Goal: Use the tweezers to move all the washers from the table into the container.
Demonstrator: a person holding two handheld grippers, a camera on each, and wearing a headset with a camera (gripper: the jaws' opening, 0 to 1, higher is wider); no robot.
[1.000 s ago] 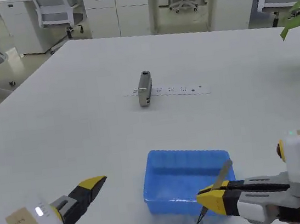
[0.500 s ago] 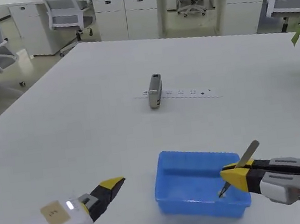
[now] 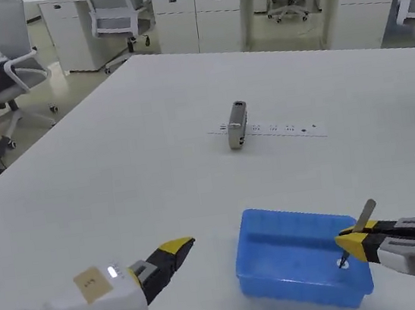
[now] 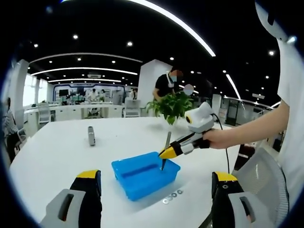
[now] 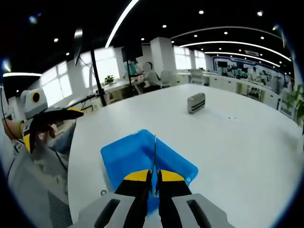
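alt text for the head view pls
The right gripper, shut on tweezers, holds their tip down inside a blue container near the front of a white table. The left gripper hovers to the container's left; a small grey device lies farther back.

Open-plan office. Top of head view: white drawer cabinets, swivel chairs. Centre: large white table with inset socket strip. Left gripper view: long ceiling light strips at top, potted plant mid-frame.

Washers beside container, tweezers tip inside it
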